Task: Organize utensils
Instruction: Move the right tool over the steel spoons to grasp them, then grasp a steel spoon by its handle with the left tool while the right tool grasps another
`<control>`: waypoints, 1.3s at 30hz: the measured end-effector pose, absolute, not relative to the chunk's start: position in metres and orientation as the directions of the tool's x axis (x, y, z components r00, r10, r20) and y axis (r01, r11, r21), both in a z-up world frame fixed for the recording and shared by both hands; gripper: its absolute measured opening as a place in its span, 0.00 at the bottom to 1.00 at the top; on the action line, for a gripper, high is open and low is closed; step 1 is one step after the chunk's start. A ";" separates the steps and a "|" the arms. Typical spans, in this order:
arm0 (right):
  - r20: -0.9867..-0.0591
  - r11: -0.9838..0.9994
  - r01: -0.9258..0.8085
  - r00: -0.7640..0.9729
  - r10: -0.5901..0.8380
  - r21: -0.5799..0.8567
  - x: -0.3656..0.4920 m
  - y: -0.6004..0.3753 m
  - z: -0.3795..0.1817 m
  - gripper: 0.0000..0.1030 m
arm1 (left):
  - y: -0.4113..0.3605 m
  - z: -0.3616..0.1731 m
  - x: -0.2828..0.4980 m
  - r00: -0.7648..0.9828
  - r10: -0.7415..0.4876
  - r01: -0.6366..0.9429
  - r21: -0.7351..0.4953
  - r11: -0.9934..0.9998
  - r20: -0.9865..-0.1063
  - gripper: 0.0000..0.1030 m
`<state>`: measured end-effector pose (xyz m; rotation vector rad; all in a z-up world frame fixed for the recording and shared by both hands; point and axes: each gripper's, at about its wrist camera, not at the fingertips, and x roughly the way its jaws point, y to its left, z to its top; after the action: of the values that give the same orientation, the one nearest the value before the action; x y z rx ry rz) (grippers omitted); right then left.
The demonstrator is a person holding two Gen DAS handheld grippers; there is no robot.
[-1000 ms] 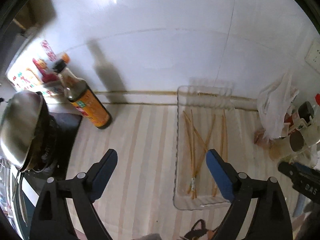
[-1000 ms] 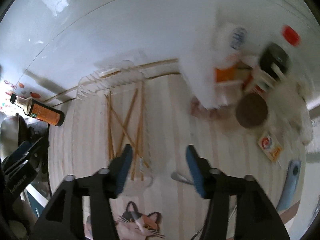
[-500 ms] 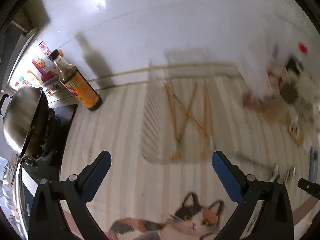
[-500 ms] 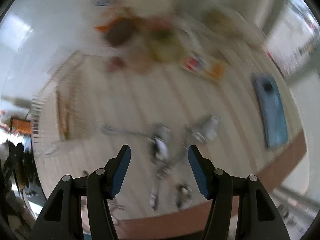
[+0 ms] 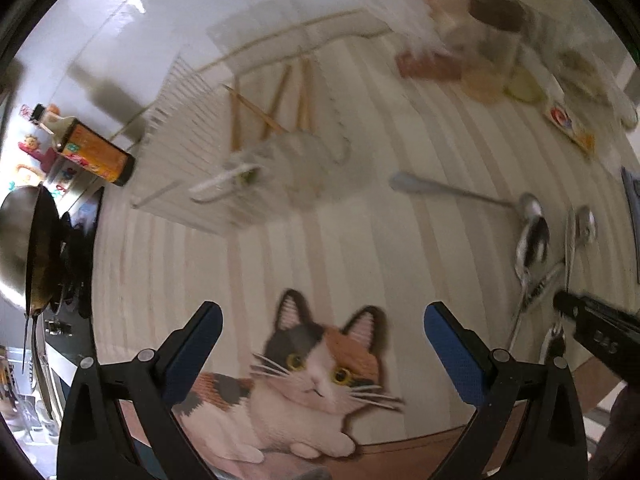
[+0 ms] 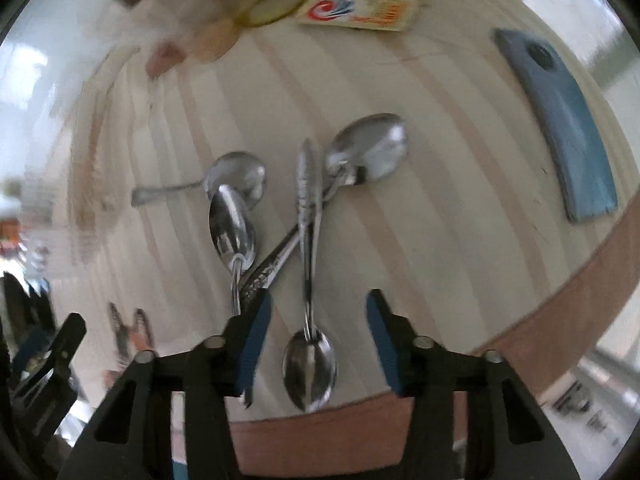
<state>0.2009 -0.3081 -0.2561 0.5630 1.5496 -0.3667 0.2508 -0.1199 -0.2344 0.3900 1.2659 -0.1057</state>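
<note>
Several steel spoons (image 6: 308, 200) lie crossed in a pile on the striped mat; they also show in the left wrist view (image 5: 536, 240). My right gripper (image 6: 316, 332) is open just above the pile, its jaws either side of one spoon's bowl (image 6: 310, 368). A clear tray (image 5: 208, 152) holds several wooden chopsticks (image 5: 272, 100). My left gripper (image 5: 320, 336) is open and empty over the cat picture (image 5: 316, 368) on the mat.
A sauce bottle (image 5: 84, 148) lies left of the tray, a wok (image 5: 24, 248) on the stove beyond it. A blue phone (image 6: 560, 120) lies right of the spoons. Jars, bags and a packet (image 6: 360, 10) crowd the far right. The mat's front edge is close.
Both grippers have pulled back from the tray toward the mat's front edge. The right one swung right and down over the spoon pile. Both stayed open.
</note>
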 end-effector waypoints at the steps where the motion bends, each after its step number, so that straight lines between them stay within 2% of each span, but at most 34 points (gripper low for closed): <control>1: -0.997 0.846 0.528 0.003 0.083 0.072 0.203 -0.302 -0.258 0.22 | -0.126 -0.238 0.248 0.289 0.126 0.308 0.217 0.926 -0.949 1.00; 3: -1.000 0.877 0.481 -0.013 0.016 0.008 0.204 -0.293 -0.264 0.07 | -0.137 -0.246 0.244 0.265 0.111 0.344 0.202 0.917 -0.958 1.00; 6: -1.000 0.870 0.493 -0.010 0.013 0.007 0.193 -0.300 -0.271 0.07 | -0.161 -0.257 0.233 0.217 0.054 0.420 0.143 0.896 -0.975 0.99; 8: -1.000 0.863 0.506 -0.019 0.016 0.004 0.182 -0.312 -0.274 0.07 | -0.176 -0.265 0.228 0.166 0.000 0.458 0.077 0.886 -0.986 0.95; 10: -0.999 0.851 0.525 -0.026 0.024 0.006 0.171 -0.325 -0.277 0.07 | -0.191 -0.271 0.224 0.127 -0.033 0.488 0.033 0.872 -0.991 0.79; 11: -0.999 0.847 0.531 -0.029 0.024 0.005 0.167 -0.331 -0.279 0.07 | -0.200 -0.276 0.222 0.107 -0.043 0.507 0.017 0.862 -0.993 0.74; 13: -0.999 0.837 0.546 -0.030 0.033 0.011 0.159 -0.343 -0.283 0.07 | -0.213 -0.284 0.219 0.082 -0.049 0.535 0.003 0.845 -0.995 0.52; 14: -0.999 0.832 0.555 -0.031 0.040 0.017 0.156 -0.348 -0.285 0.07 | -0.217 -0.288 0.218 0.070 -0.042 0.544 0.003 0.839 -0.997 0.45; 15: -0.998 0.825 0.565 -0.030 0.051 0.026 0.153 -0.353 -0.288 0.07 | -0.220 -0.293 0.218 0.056 -0.037 0.549 0.000 0.836 -0.998 0.30; 19: -0.996 0.810 0.584 -0.019 0.090 0.062 0.147 -0.367 -0.296 0.07 | -0.222 -0.295 0.221 0.045 -0.059 0.537 -0.026 0.843 -0.997 0.06; 24: -0.996 0.818 0.572 -0.025 0.084 0.054 0.151 -0.360 -0.304 0.07 | -0.197 -0.295 0.229 0.055 -0.048 0.469 -0.017 0.883 -0.997 0.05; 31: -0.993 0.851 0.518 -0.020 0.118 0.090 0.153 -0.327 -0.312 0.05 | -0.116 -0.297 0.232 0.022 -0.042 0.284 -0.034 0.958 -0.999 0.05; 39: -0.982 0.896 0.419 -0.048 0.185 0.148 0.175 -0.271 -0.330 0.03 | -0.051 -0.299 0.228 -0.004 -0.087 0.152 -0.086 0.985 -0.996 0.05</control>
<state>0.1752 -0.2707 -0.3301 0.4765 1.6269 -0.2021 0.2276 -0.0509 -0.2987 0.0516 1.5638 -0.1881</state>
